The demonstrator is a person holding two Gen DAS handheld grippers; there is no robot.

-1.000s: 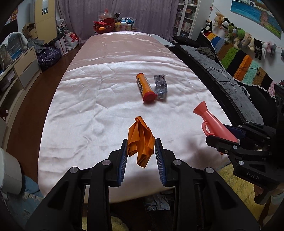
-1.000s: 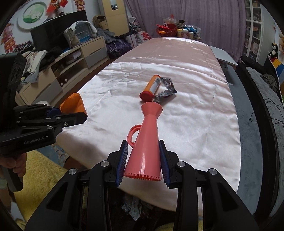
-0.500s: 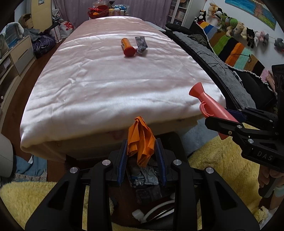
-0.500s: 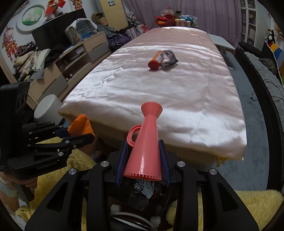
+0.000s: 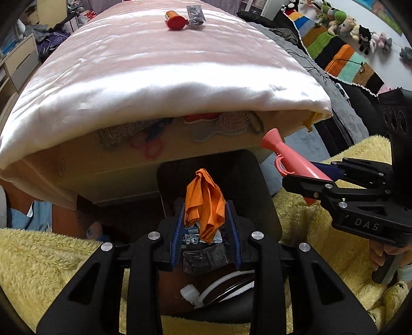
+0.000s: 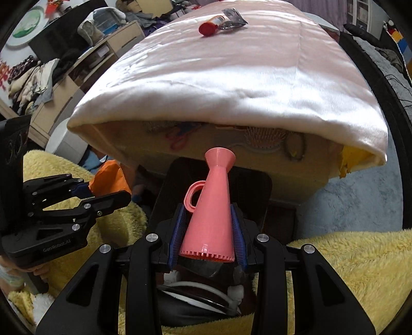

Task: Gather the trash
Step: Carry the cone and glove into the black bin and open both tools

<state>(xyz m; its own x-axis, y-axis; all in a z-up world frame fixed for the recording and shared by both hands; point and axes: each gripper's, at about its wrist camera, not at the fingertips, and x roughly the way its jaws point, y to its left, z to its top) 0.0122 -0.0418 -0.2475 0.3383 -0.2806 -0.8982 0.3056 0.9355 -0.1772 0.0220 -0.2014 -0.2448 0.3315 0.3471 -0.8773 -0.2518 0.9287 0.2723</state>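
Left gripper (image 5: 206, 229) clamps a crumpled orange wrapper (image 5: 204, 206), right gripper (image 6: 208, 232) clamps a pink plastic toy horn (image 6: 212, 206); both lower centre over the black trash bin (image 5: 242, 175). Neither dropped yet. Orange red-capped tube (image 5: 175, 20) and silver foil packet (image 5: 195, 15) remain top of frame on the pink satin-covered table (image 5: 154, 77). Only the right view shows a cluttered sideboard (image 6: 64, 85), upper left.

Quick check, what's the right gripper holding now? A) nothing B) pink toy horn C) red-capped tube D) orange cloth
B: in the right wrist view the right gripper has its blue pads pressed on both sides of the pink toy horn, held over the black bin.
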